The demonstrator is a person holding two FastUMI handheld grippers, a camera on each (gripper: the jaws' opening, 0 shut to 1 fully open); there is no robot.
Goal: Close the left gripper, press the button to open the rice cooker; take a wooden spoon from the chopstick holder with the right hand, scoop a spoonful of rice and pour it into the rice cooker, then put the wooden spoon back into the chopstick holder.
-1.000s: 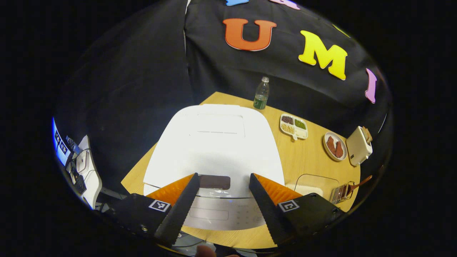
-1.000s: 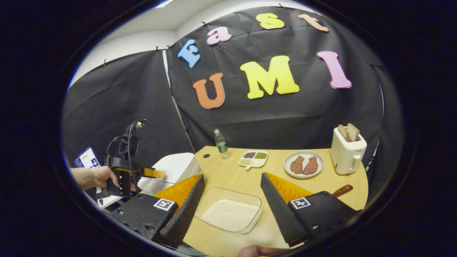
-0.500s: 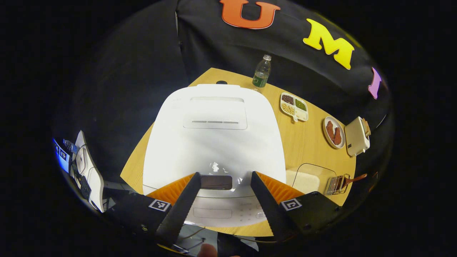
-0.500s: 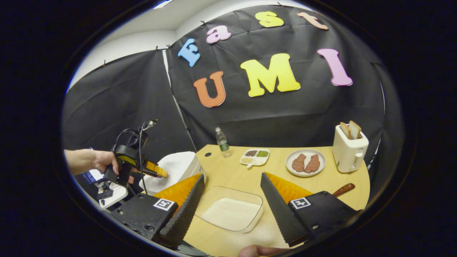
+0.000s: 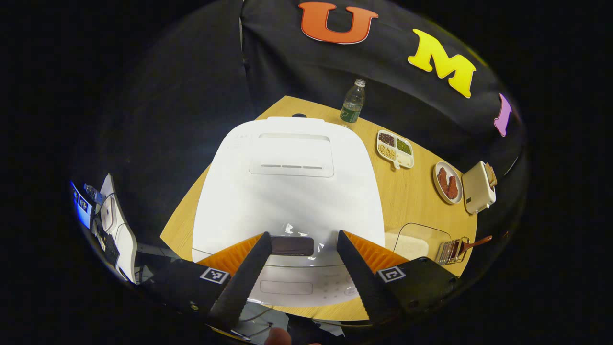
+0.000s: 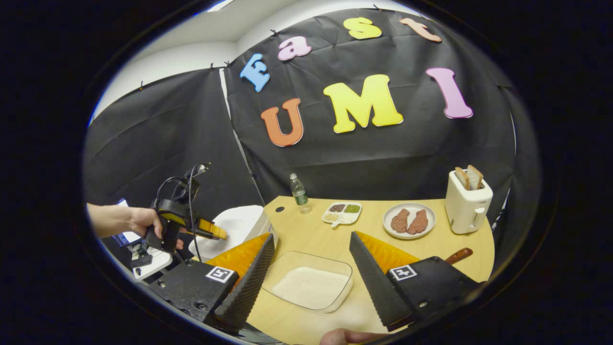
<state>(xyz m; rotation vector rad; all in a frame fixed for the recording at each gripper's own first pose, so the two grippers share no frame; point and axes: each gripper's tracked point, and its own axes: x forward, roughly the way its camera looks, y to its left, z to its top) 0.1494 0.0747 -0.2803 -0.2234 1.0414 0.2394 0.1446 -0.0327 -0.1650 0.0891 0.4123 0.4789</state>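
The left tongs (image 5: 299,251) hang spread apart above the shut rice cooker (image 5: 287,187), flanking its button (image 5: 291,246). The right tongs (image 6: 309,261) gape over the rice dish (image 6: 309,287).

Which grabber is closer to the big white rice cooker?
The left one. The left gripper hangs open right above the front edge of the rice cooker, over its dark button. The right gripper is open too, off to the side above the clear rice container.

A staged booth set up as a kitchen: black cloth walls hang around a wooden table (image 6: 306,230) carrying a rice cooker (image 5: 287,191), with a toaster (image 6: 467,201) at three o'clock and a plate of meat (image 6: 409,220) beside it.
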